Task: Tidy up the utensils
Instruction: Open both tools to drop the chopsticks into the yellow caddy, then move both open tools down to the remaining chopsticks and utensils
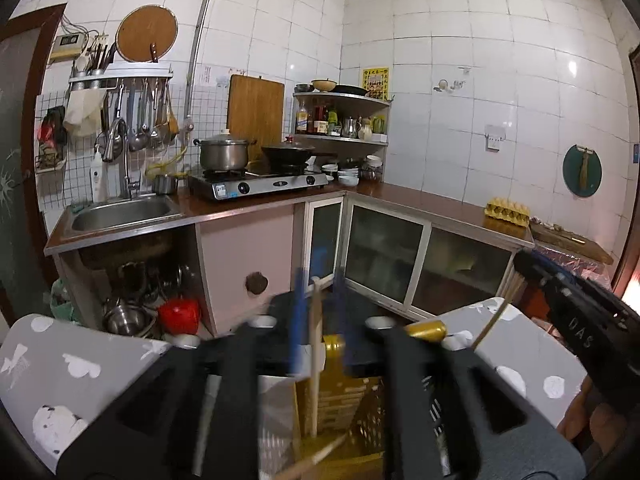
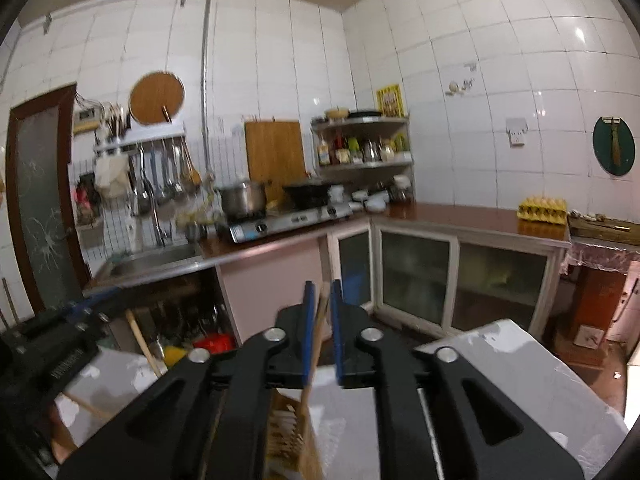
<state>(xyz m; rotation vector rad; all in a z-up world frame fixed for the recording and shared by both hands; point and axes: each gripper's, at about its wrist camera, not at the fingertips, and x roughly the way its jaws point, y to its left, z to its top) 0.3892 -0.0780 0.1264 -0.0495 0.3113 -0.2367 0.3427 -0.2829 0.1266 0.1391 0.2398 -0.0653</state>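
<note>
Both grippers were up over the gray patterned table (image 1: 80, 364), each with a wooden chopstick between its blue fingers. Left gripper (image 1: 318, 320): fingers narrow, pinching a pale chopstick (image 1: 316, 360) that ran down toward a yellow slotted basket (image 1: 340, 400) directly below; left view was motion-blurred, so contact at the pads looked likely but wasn't crisp. A second loose stick (image 1: 316, 458) lay at an angle near the bottom of that view, and a gold can (image 1: 426, 330) sat just right of the basket. Right gripper (image 2: 320, 320): fingers narrow, closed on a darker chopstick (image 2: 314, 360) angled down toward a wooden slatted holder (image 2: 288, 428) near the lower edge of its view. Whether that holder and the yellow basket were the same item, I couldn't tell. The right gripper also showed at the right edge of the left view, with a thin stick below it. My read: mid-transfer step, sticks picked up and being carried to the container. Next move likely needs each stick tipped vertical, lined up over a slot, lowered, then released; the loose angled stick could block entry.
</note>
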